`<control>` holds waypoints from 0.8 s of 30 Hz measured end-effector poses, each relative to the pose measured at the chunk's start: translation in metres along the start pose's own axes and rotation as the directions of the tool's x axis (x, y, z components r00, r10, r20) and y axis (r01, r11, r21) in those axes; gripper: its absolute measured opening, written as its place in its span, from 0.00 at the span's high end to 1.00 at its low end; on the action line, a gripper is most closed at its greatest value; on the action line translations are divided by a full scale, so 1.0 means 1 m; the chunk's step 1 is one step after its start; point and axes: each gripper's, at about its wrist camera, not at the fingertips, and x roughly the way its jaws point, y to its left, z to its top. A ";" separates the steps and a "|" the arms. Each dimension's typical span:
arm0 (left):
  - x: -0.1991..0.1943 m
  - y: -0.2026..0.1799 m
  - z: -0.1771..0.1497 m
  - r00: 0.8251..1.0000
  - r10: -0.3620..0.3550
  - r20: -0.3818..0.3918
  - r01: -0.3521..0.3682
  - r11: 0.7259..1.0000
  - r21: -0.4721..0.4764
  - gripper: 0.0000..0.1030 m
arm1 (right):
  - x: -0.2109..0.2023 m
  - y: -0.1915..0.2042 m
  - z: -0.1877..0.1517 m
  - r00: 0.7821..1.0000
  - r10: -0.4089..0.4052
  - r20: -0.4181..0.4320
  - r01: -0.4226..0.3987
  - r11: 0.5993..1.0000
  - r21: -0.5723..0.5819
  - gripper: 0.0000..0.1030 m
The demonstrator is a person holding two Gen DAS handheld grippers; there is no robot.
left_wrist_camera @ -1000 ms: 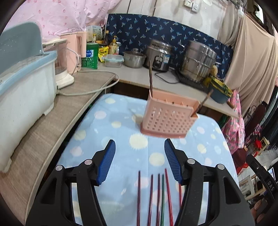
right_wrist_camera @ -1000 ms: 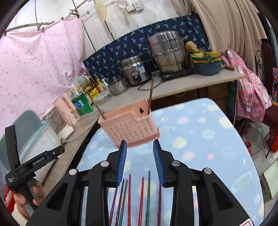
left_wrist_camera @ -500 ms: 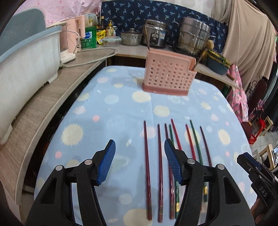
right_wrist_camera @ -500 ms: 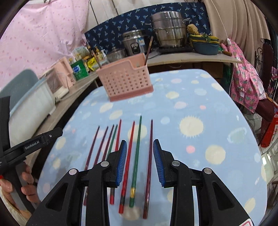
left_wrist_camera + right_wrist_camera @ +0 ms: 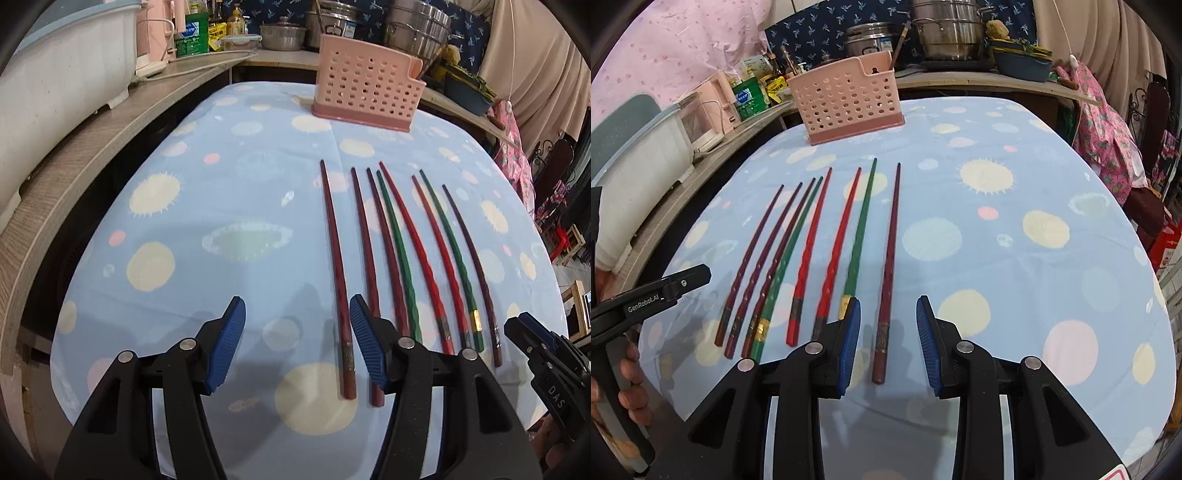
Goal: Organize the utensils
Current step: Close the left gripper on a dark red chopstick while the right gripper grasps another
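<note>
My right gripper (image 5: 888, 341) gapes wide, empty, straddling the rightmost chopstick's (image 5: 888, 258) thick end for pickup. My left gripper (image 5: 295, 343) is wide, empty too. Basket (image 5: 846, 105) waits beyond the tips.

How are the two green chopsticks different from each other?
1. The left green chopstick lies tight against a dark red chopstick; the right green chopstick has a gap on both sides.
2. The right green chopstick's tip reaches nearer the pink basket than the left one's.

Both lie flat on the blue tablecloth, tips toward the basket, each with a gold band near its thick end.
</note>
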 end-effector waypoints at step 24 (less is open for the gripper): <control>0.015 -0.016 -0.025 0.999 0.022 -0.042 -0.019 0.997 0.078 0.41 | 0.010 0.009 -0.015 1.000 -0.018 -0.022 0.018 0.999 -0.029 0.71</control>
